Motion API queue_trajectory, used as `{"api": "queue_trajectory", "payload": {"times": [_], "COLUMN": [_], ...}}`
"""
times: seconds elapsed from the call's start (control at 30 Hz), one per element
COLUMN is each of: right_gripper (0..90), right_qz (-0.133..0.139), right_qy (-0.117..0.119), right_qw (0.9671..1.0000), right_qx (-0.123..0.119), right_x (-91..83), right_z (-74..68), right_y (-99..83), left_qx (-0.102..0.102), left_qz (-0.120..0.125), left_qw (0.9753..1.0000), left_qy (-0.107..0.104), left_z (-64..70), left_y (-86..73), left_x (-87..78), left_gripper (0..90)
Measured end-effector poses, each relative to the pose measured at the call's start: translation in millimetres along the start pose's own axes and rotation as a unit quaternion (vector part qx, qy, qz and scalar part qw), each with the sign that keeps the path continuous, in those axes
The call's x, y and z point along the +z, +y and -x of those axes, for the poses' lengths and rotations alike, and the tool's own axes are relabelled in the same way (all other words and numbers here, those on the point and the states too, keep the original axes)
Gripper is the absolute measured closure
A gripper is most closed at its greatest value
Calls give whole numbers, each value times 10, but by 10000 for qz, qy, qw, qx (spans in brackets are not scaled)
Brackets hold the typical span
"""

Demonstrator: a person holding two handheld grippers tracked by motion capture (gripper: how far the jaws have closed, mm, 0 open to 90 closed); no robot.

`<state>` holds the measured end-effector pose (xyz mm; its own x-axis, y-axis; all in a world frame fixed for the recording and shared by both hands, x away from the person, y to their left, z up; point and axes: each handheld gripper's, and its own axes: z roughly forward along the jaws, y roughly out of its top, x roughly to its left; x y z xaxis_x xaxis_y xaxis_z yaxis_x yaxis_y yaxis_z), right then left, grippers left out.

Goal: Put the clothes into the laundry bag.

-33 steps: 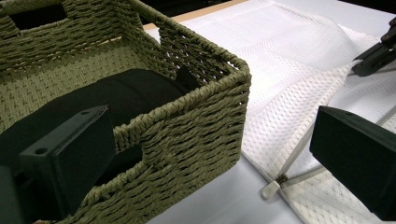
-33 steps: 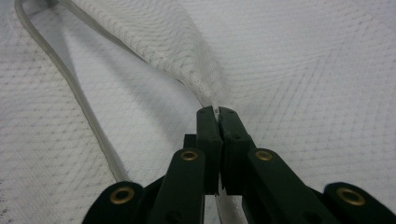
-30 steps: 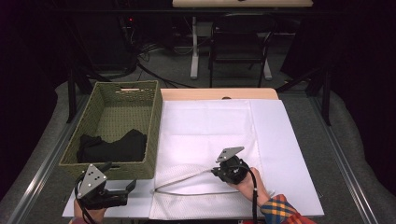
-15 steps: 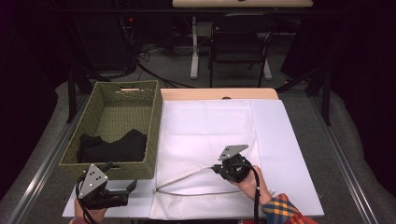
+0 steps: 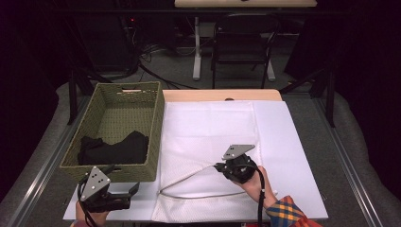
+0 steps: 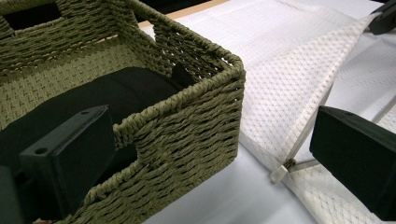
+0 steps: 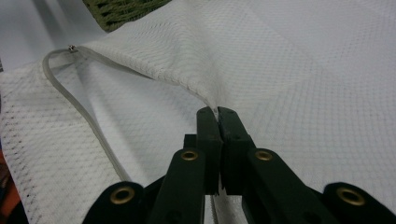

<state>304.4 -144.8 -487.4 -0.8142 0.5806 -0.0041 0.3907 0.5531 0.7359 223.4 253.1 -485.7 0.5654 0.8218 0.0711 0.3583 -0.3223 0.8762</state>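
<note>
One mesh bag [image 5: 213,137] lies lengthwise away, zipper [image 7: 70,100] end nearest.

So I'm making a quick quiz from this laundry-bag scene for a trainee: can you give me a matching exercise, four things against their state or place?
Things:
1. left gripper
2. right gripper
3. black cloth
4. zipper pull

States or places:
A. lies inside the woven basket
B. shut on the raised edge of the white mesh bag
C. open, jaws apart, near the basket's front corner
D. at the end of the bag's open zip, near the basket

Pairs: 1-C, 2-B, 3-A, 4-D
</note>
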Motion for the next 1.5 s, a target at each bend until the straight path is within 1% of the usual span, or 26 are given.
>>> {"api": "queue_trajectory", "payload": {"times": [0.23, 0.4, 0.67, 0.87, 1.0, 1.03, 1.07, 1.13, 1.17, 1.2, 1.23, 1.3, 1.33, 1.4, 1.5], "right_gripper": [885, 886, 886, 886, 886, 885, 886, 886, 886, 886, 885, 886, 885, 886, 886], "right_qz": [41, 134, 250, 320, 323, 324, 320, 326, 317, 317, 302, 299, 299, 292, 307], "right_qy": [-67, -92, -96, -93, -64, -52, -47, -26, -23, -23, -12, -8, 0, -2, -11], "right_qw": [10000, 9999, 9996, 9993, 9994, 9994, 9994, 9994, 9994, 9994, 9995, 9995, 9995, 9995, 9995], "right_qx": [4, -23, -127, -176, -118, -106, -114, -115, -105, -105, -94, -107, -98, -95, -84], "right_x": [-34, -93, -154, -190, -188, -185, -182, -174, -170, -170, -165, -164, -163, -160, -155], "right_z": [-16, -25, -68, -87, -59, -51, -45, -40, -39, -39, -34, -32, -28, -25, -27], "right_y": [26, 55, 95, 122, 103, 100, 98, 89, 85, 85, 77, 76, 73, 69, 57], "left_qx": [19, 41, 65, 127, 89, 94, 145, 237, 237, 237, 278, 288, 287, 288, 337], "left_qz": [-14, -29, -73, -143, -131, -154, -153, -223, -234, -234, -340, -376, -444, -465, -524], "left_qw": [10000, 10000, 9999, 9996, 9996, 9994, 9993, 9989, 9986, 9986, 9981, 9979, 9974, 9970, 9964], "left_qy": [-15, -58, -94, -198, -248, -290, -312, -352, -401, -401, -424, -446, -492, -550, -579], "left_z": [6, 12, 16, 4, -8, -17, -19, -22, -31, -31, -56, -70, -110, -146, -159], "left_y": [0, 2, 4, 16, 32, 50, 70, 114, 126, 126, 145, 152, 183, 218, 247], "left_x": [-2, -3, 0, 6, -14, -32, -47, -66, -73, -73, -74, -76, -82, -94, -102], "left_gripper": [0, 0, 0, 0, 0, 0, 0, 0, 0, 0, 0, 0, 0, 0, 0]}}
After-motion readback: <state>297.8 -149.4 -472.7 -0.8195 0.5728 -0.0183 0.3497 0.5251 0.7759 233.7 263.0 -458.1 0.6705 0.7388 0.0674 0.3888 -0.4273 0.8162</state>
